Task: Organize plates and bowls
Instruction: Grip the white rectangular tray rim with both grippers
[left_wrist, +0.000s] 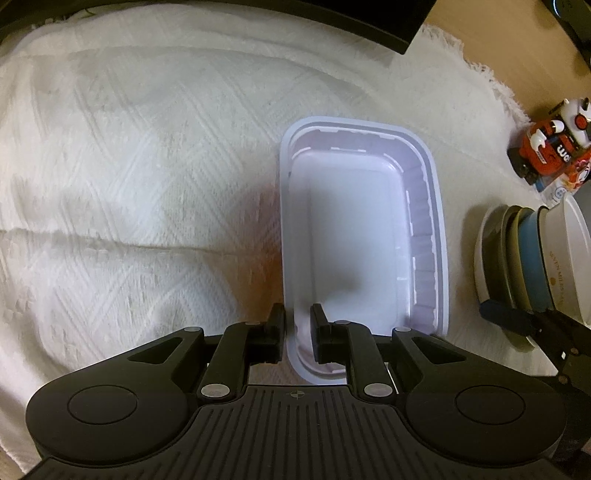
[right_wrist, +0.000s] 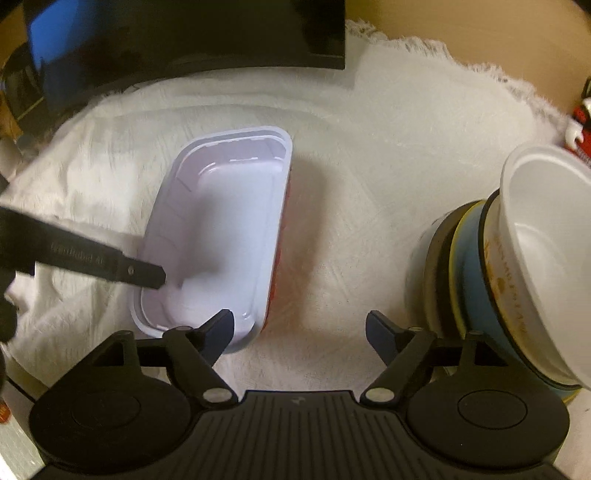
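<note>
The thin plastic tray (left_wrist: 351, 236), probably light and flexy, is pinched at its near wall by the left gripper (left_wrist: 297, 332); the right gripper (right_wrist: 299, 332) is spread wide, nothing held.

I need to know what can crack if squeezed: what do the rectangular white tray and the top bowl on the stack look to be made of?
Rectangular white tray: likely thin moulded plastic, semi-matte; ribbed walls, thin rolled rim, faintly translucent. Top bowl: glossy white inside with a printed outer wall; plastic or coated paper, hard to say which.
</note>
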